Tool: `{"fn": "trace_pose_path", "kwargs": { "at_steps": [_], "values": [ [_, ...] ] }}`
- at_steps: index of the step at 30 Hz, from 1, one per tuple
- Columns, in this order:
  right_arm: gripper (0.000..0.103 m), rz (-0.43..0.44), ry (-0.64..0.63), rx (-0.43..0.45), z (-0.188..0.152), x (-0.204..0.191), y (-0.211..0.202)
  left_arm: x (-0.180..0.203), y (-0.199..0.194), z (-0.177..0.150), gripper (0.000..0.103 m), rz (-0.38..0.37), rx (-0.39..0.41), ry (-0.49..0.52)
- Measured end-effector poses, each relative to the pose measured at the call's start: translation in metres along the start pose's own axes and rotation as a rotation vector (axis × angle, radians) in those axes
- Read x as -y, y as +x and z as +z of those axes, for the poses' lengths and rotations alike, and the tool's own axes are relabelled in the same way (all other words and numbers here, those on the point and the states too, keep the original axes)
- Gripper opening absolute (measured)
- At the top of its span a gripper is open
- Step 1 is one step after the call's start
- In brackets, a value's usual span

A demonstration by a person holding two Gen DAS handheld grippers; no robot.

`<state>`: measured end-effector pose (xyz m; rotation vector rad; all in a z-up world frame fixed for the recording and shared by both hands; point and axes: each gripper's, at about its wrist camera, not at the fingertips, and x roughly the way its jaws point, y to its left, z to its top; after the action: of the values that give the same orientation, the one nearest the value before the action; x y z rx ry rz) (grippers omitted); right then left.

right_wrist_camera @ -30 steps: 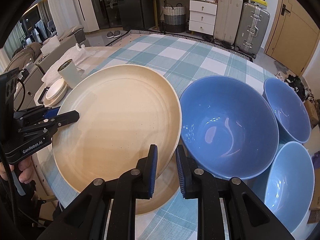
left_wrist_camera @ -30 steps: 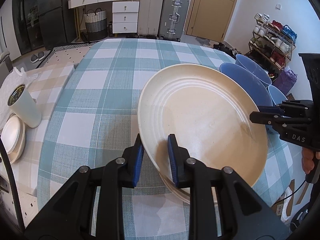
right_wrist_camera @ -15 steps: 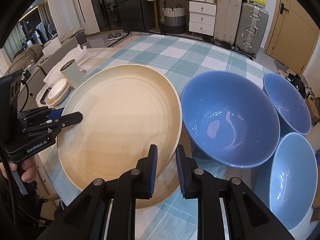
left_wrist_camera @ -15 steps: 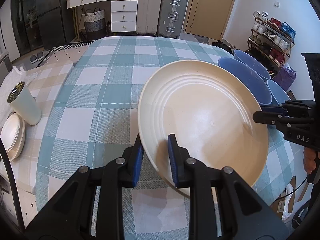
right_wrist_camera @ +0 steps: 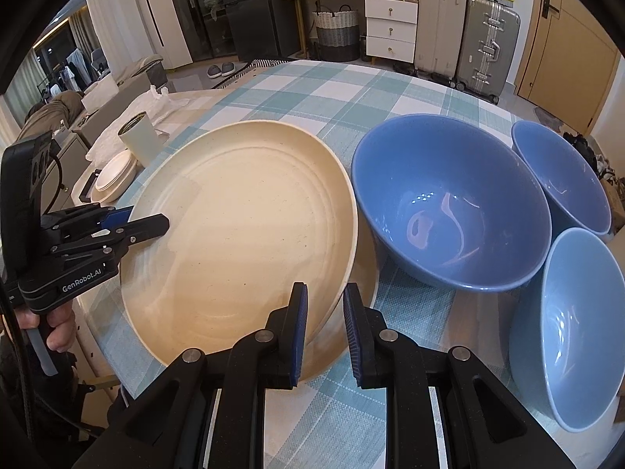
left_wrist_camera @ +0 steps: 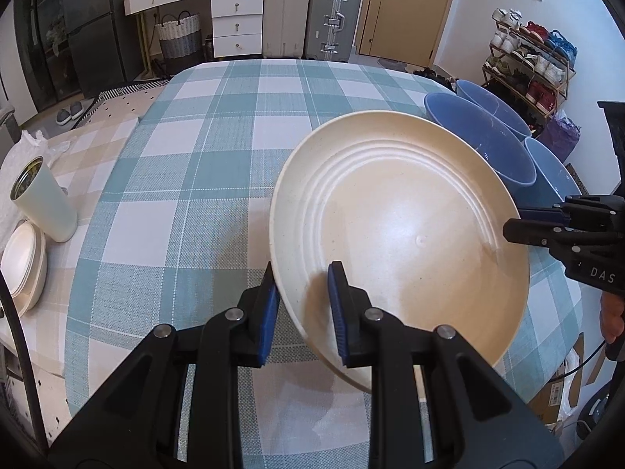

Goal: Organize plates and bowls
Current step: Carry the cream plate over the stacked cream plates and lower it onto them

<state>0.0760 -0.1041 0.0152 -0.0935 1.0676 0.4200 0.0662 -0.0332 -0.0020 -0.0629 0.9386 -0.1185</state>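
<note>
A large cream plate (left_wrist_camera: pixel 398 234) hangs tilted just above the checked tablecloth (left_wrist_camera: pixel 203 179), held from two sides. My left gripper (left_wrist_camera: pixel 302 273) is shut on its near-left rim, one blue pad above and one below. In the left wrist view my right gripper (left_wrist_camera: pixel 515 222) is shut on the opposite rim. The right wrist view shows the same plate (right_wrist_camera: pixel 242 234), the right gripper (right_wrist_camera: pixel 324 297) clamped on its edge and the left gripper (right_wrist_camera: pixel 148 221) on the far side. A second cream plate (right_wrist_camera: pixel 367 273) lies beneath it. Three blue bowls (right_wrist_camera: pixel 449 203) stand upright to the right.
A pale green tumbler (left_wrist_camera: pixel 43 199) and a stack of small white plates (left_wrist_camera: pixel 23 265) sit on a side bench left of the table. Suitcases (left_wrist_camera: pixel 332 19) and drawers stand beyond the far edge. A shoe rack (left_wrist_camera: pixel 531 58) stands behind the bowls.
The held plate has sunk slightly toward the plate under it, and the gap between them has narrowed. Both grippers keep the same hold on its rim.
</note>
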Motion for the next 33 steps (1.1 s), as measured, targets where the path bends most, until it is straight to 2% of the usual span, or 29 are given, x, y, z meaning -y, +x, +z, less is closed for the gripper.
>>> {"fn": "trace_pose_path", "kwargs": {
  "at_steps": [33],
  "values": [
    [0.020,-0.075,-0.016,-0.046,-0.010,-0.002,0.018,0.021,0.026,-0.011,0.023,0.049,-0.037,0.076]
  ]
}}
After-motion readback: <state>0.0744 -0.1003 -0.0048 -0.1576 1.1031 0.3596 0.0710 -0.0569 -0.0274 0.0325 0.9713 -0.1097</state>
